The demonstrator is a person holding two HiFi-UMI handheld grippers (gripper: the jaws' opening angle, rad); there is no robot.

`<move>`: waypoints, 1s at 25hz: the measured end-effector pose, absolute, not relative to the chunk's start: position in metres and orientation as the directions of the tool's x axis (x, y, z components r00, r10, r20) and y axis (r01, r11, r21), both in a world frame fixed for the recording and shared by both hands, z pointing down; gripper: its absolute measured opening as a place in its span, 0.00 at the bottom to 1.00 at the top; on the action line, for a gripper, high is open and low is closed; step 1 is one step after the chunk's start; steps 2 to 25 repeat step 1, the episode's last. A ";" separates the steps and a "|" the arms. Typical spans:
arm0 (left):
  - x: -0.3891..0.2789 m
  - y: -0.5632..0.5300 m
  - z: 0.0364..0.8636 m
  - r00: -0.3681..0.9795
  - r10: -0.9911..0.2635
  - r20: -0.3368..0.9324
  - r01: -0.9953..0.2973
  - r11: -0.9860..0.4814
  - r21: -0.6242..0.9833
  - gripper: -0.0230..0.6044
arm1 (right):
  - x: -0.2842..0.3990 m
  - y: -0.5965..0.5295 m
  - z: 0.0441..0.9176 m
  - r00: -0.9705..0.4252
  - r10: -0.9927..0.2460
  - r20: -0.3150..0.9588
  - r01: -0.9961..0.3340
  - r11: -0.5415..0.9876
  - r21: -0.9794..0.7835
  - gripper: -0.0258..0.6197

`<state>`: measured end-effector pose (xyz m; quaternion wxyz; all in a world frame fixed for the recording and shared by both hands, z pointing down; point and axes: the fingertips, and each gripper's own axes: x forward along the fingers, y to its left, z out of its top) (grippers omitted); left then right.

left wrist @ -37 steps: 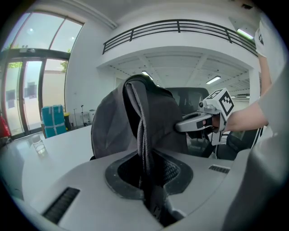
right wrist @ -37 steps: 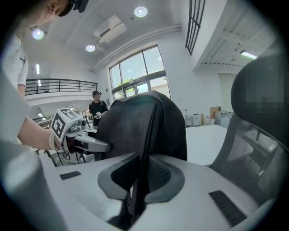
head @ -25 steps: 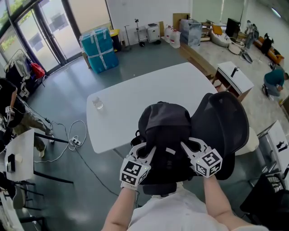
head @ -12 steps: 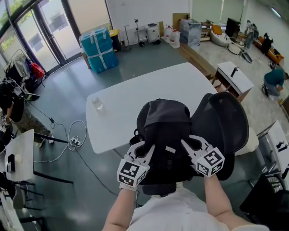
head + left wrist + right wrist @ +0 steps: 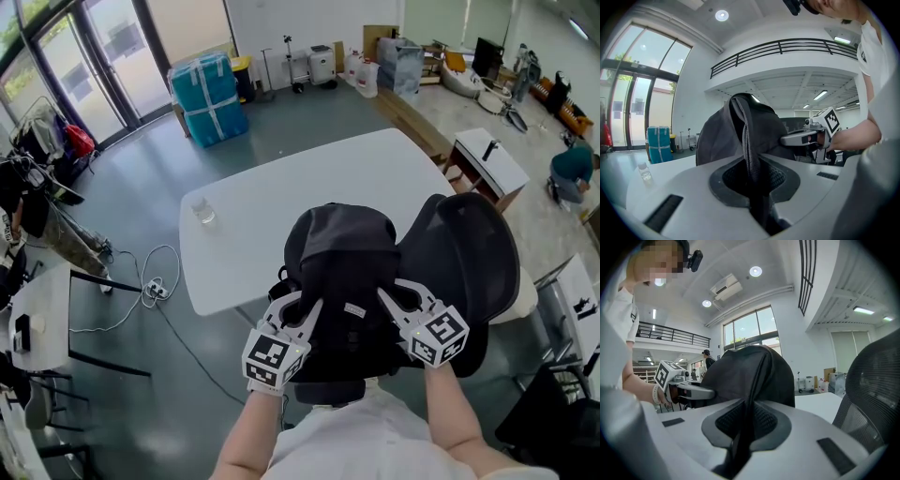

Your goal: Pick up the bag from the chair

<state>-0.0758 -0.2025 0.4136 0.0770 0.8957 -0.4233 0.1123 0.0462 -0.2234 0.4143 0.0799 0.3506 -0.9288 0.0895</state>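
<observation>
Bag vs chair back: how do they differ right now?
The bag is soft, slouched fabric; the chair back is stiff mesh. The left claw and the right claw are each shut on the bag; neither grips the chair back. Both are black.

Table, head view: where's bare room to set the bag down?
The table is bare across its middle and far side, from the bottle near its left corner to the right corner by the small desk. It is crowded at the near edge, where the bag and the chair back hide it.
</observation>
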 end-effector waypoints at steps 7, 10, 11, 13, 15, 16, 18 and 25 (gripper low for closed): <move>-0.075 -0.203 0.414 0.617 -0.741 0.264 -0.776 -0.630 0.043 0.13 | 0.047 -0.224 0.415 -0.743 -0.636 0.209 -0.664 0.740 -0.109 0.11; -0.075 -0.203 0.414 0.617 -0.741 0.264 -0.776 -0.630 0.043 0.13 | 0.047 -0.224 0.415 -0.743 -0.636 0.209 -0.664 0.740 -0.109 0.11; -0.075 -0.203 0.414 0.617 -0.741 0.264 -0.776 -0.630 0.043 0.13 | 0.047 -0.224 0.415 -0.743 -0.636 0.209 -0.664 0.740 -0.109 0.11; -0.075 -0.203 0.414 0.617 -0.741 0.264 -0.776 -0.630 0.043 0.13 | 0.047 -0.224 0.415 -0.743 -0.636 0.209 -0.664 0.740 -0.109 0.11; -0.075 -0.203 0.414 0.617 -0.741 0.264 -0.776 -0.630 0.043 0.13 | 0.047 -0.224 0.415 -0.743 -0.636 0.209 -0.664 0.740 -0.109 0.11; -0.075 -0.203 0.414 0.617 -0.741 0.264 -0.776 -0.630 0.043 0.13 | 0.047 -0.224 0.415 -0.743 -0.636 0.209 -0.664 0.740 -0.109 0.11; -0.075 -0.203 0.414 0.617 -0.741 0.264 -0.776 -0.630 0.043 0.13 | 0.047 -0.224 0.415 -0.743 -0.636 0.209 -0.664 0.740 -0.109 0.11; -0.075 -0.203 0.414 0.617 -0.741 0.264 -0.776 -0.630 0.043 0.13 | 0.047 -0.224 0.415 -0.743 -0.636 0.209 -0.664 0.740 -0.109 0.11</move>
